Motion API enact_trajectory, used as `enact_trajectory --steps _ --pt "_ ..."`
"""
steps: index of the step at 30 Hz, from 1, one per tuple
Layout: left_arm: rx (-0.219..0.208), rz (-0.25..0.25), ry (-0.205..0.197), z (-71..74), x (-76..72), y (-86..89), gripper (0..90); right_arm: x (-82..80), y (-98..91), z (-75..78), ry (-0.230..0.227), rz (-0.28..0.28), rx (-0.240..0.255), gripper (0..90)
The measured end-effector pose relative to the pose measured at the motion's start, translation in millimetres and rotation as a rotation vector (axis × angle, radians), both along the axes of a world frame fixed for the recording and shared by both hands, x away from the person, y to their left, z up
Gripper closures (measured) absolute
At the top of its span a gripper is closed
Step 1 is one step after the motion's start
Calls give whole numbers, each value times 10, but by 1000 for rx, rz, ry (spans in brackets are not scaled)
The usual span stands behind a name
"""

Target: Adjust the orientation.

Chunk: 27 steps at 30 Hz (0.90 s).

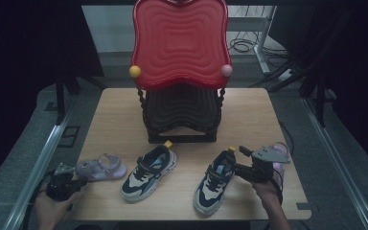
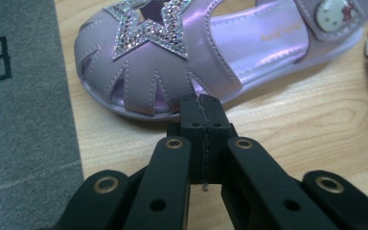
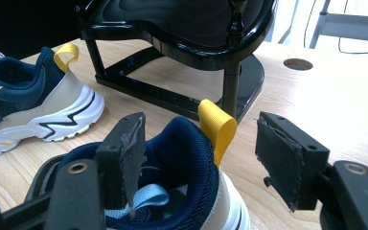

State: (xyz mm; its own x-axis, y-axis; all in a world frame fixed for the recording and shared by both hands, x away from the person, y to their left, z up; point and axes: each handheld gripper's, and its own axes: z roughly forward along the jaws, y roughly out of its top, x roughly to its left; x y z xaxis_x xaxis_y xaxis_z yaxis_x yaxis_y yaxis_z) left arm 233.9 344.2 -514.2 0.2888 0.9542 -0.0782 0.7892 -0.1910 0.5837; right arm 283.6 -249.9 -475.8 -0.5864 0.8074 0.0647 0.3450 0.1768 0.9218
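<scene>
The right gripper (image 3: pixel 199 158) holds its fingers wide around the heel of the near sneaker (image 3: pixel 182 158), one finger inside the collar. Light, with a padded, yielding heel, the sneaker is probably best pinched at the collar. The left gripper (image 2: pixel 200 108), fingers closed empty, points at the purple sandal (image 2: pixel 172 52). The wooden worktop (image 1: pixel 249 112) looks smooth, in a dim room.

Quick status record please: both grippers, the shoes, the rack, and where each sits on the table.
left gripper: shut, empty, tips at the sandal's toe
right gripper: open, jaws astride the right sneaker's heel
sandal: purple, front left
left sneaker: navy and cream, front centre
right sneaker: same pair, front right
rack: red top tier, black lower tier, behind the shoes
table: light wood
</scene>
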Motion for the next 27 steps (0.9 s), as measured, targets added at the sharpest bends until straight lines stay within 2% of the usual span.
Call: enact_trajectory --steps 10,27 --pt "-7 24 2 -5 100 56 900 4 9 -13 8 -1 -4 355" --pt "-4 34 14 -1 306 93 900 11 33 -36 14 4 -12 355"
